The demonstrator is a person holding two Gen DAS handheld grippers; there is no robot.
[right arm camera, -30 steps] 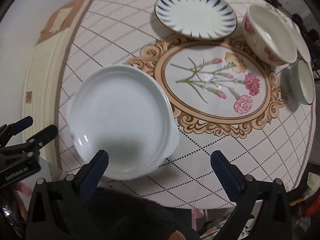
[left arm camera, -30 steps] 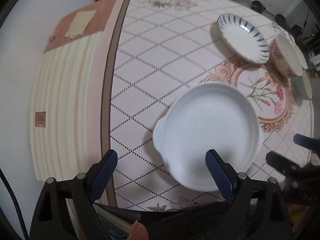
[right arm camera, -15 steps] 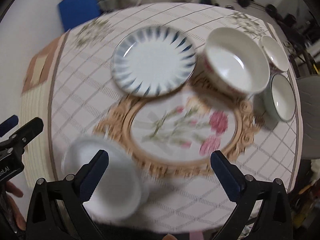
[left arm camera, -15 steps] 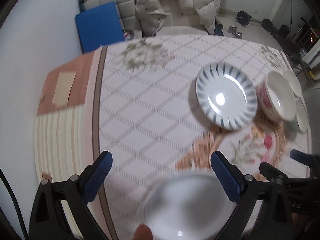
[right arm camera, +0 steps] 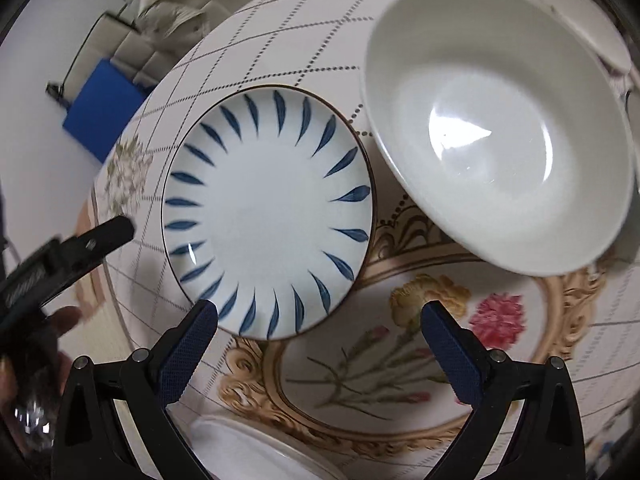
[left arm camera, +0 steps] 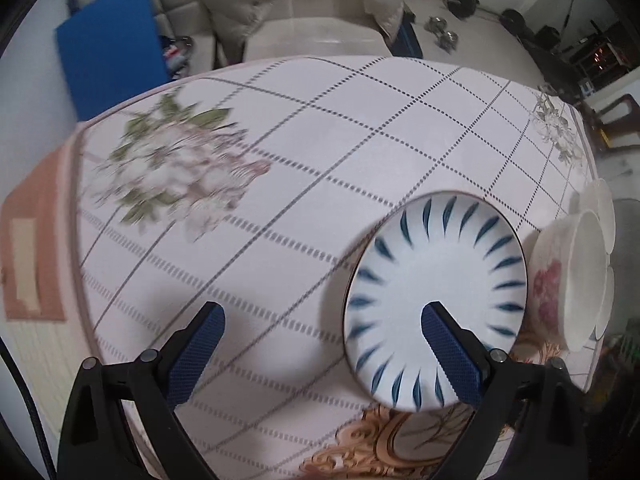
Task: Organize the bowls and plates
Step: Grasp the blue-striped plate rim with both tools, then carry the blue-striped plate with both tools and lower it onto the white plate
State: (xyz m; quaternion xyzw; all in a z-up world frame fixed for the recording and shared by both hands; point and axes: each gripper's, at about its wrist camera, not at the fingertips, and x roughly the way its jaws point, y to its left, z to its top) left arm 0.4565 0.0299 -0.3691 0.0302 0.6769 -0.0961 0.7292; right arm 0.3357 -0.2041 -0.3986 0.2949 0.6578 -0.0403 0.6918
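A white plate with blue leaf strokes (left arm camera: 436, 300) lies on the tablecloth; it also shows in the right wrist view (right arm camera: 268, 216). A white bowl with red flowers outside (left arm camera: 576, 280) stands right of it, seen from above in the right wrist view (right arm camera: 496, 124). My left gripper (left arm camera: 320, 316) is open and empty, its right finger over the plate's near part. My right gripper (right arm camera: 320, 316) is open and empty, hovering over the plate's near edge. The rim of the plain white dish (right arm camera: 272, 452) shows at the bottom of the right wrist view.
The round table (left arm camera: 280, 128) has a chequered cloth with a gold-framed flower medallion (right arm camera: 400, 360). Smaller white bowls (left arm camera: 600, 208) stand behind the flowered bowl. The left gripper (right arm camera: 68, 256) shows at the left of the right wrist view. A sofa and a blue mat (left arm camera: 108, 44) lie beyond the table.
Both grippers have moved forward over the table, away from the plain white dish and toward the blue-leaf plate and flowered bowl. Both stayed open and empty.
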